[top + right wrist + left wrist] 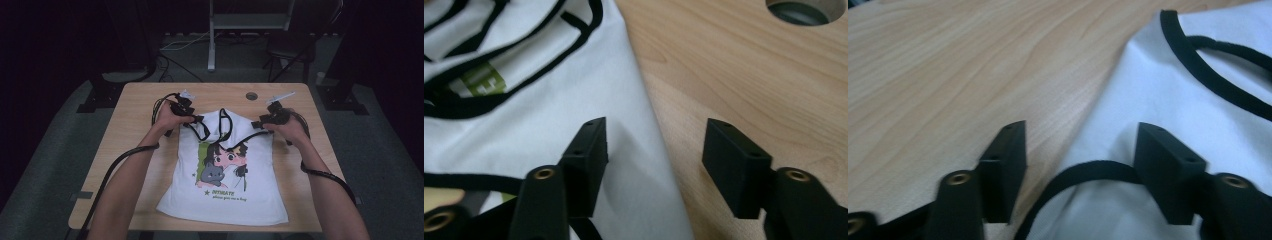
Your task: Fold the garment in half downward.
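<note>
High view: one white top (225,170) flat on bench (135,125), straps at far end. Left hand-held gripper (197,120) and right hand-held gripper (256,124): two, jaws apart, straddling each shoulder edge, not yet clamped. You pinch both edges evenly, catch black trim, lift together.

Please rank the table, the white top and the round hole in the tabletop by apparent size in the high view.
Largest to smallest:
1. table
2. white top
3. round hole, by far the smallest, though it lies farthest from the camera.
</note>
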